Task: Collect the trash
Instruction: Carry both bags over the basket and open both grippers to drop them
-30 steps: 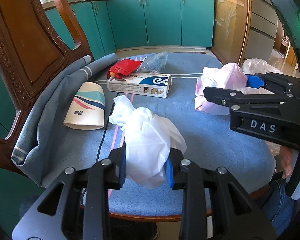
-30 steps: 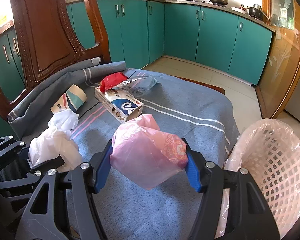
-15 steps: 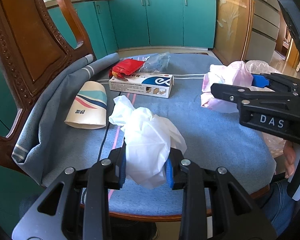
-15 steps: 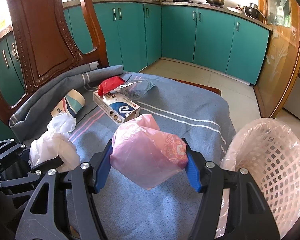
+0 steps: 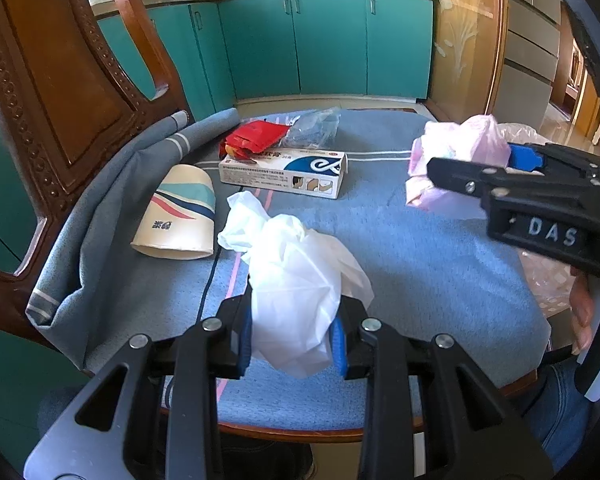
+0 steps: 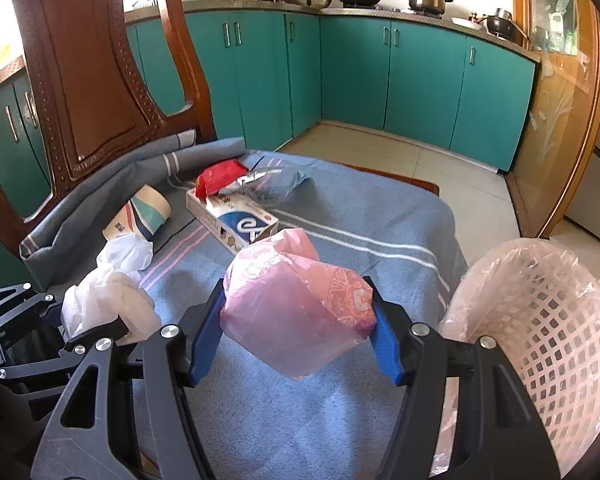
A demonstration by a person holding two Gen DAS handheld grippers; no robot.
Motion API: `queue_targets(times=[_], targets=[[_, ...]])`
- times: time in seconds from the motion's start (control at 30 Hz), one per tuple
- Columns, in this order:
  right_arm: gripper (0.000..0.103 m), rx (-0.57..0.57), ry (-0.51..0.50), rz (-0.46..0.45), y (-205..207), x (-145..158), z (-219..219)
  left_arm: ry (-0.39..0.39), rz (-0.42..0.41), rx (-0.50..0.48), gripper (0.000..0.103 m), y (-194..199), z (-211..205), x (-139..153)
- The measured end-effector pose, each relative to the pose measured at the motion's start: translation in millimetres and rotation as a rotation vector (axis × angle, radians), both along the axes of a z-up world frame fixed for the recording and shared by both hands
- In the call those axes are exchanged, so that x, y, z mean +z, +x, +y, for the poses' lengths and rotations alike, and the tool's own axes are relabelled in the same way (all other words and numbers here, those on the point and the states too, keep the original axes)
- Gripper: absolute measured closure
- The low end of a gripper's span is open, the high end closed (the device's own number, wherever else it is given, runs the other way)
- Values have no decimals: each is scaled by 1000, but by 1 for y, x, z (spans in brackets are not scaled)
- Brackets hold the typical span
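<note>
Two crumpled bags were up off the surface, one in each claw, and four pieces of trash lay on the blue cloth (image 5: 420, 264) over the chair seat: one paper cup (image 5: 180, 216) on its side, one white carton (image 5: 284, 172), one red wrapper (image 5: 256, 138) and one clear wrapper (image 5: 314, 128) behind it. One lined white basket (image 6: 540, 320) stood just beside the seat on the right. Both claws pointed forward and downward over the near edge of the seat, side by side. The left claw (image 5: 292, 340) was narrowly parted, its blue pads pressed into the white plastic bag (image 5: 296, 280). The right claw (image 6: 296, 332) stood wider, its pads clamped on the pink plastic bag (image 6: 296, 308), held near the basket's rim. A hand (image 5: 580, 312) showed under the right claw.
</note>
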State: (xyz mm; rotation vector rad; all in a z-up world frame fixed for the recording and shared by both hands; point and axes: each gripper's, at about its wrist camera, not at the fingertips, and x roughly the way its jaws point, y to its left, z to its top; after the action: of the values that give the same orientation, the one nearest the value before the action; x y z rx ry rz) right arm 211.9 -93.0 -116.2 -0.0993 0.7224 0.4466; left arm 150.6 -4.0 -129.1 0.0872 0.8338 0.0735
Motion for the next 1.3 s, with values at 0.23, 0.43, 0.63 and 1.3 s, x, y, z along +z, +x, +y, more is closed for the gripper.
queue_targets(times=[0.23,0.43,0.63,1.3], targets=[[39,-38,63,-69,-13,27,-26,27,-47,3,71,-3,-2,18],[39,-155,140,-155,-23,53,-81,2,-71,-24,71,-3,-12,30],[39,-336,138,-106,-14,46,-150,-14,-53,-67,71,2,-28,25],[26,-573,79,117,2,-4,-212,-142,-78,-331,71,34,-134,54]])
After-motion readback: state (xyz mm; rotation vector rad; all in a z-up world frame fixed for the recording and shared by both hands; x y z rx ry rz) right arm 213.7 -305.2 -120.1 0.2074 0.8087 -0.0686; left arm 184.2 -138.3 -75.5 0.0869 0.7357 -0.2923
